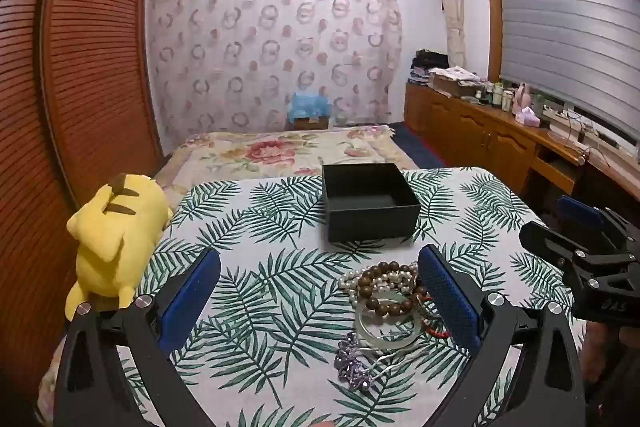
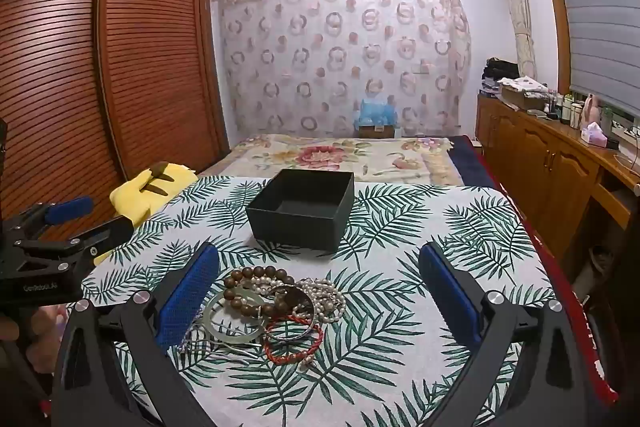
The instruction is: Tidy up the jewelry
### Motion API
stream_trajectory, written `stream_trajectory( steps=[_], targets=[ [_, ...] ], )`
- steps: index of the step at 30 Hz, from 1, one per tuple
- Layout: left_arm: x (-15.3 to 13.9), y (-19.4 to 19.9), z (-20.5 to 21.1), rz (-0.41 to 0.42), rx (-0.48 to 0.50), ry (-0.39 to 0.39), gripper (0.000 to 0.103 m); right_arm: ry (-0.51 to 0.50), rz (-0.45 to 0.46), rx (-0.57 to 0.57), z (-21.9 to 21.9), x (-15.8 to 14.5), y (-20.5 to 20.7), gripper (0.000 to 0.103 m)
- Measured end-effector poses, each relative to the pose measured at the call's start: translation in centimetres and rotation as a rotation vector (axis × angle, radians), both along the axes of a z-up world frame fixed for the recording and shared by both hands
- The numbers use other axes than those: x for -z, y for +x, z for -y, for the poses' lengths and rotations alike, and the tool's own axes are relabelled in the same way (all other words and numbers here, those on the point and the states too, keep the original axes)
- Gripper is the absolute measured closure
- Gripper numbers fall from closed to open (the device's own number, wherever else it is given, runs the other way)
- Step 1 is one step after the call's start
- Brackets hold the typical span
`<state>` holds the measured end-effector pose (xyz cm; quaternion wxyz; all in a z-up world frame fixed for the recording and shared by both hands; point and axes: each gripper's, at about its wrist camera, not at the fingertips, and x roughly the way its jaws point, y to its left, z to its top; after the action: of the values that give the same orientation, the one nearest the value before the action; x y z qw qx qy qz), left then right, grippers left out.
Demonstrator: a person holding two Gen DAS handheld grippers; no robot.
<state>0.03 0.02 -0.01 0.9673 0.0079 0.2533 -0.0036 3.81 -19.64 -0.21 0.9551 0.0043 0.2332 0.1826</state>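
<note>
A pile of jewelry (image 1: 384,303) lies on the leaf-print tablecloth (image 1: 248,267): brown wooden bead bracelets (image 2: 248,287), pearl strands (image 2: 324,297), a pale jade bangle (image 2: 234,319), a red cord bracelet (image 2: 292,349) and a purple crystal piece (image 1: 352,363). An open, empty black box (image 1: 368,205) stands behind the pile, also seen as the box (image 2: 304,209) in the right wrist view. My left gripper (image 1: 320,295) hovers open with the pile near its right finger. My right gripper (image 2: 320,295) is open too, the pile close to its left finger. Neither holds anything.
A yellow plush toy (image 1: 116,239) lies at the table's left edge. Behind the table is a bed with a floral blanket (image 1: 288,151). A louvred wooden wardrobe (image 1: 92,67) stands left, and a wooden sideboard (image 1: 500,135) with bottles runs along the right wall.
</note>
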Motion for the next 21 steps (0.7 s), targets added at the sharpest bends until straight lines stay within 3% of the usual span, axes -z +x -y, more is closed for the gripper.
stream_trajectory(
  steps=[21],
  targets=[
    [-0.9, -0.7, -0.3, 0.027, 0.0, -0.008, 0.007, 0.005, -0.001, 0.001, 0.1, 0.0, 0.1, 0.002]
  ],
)
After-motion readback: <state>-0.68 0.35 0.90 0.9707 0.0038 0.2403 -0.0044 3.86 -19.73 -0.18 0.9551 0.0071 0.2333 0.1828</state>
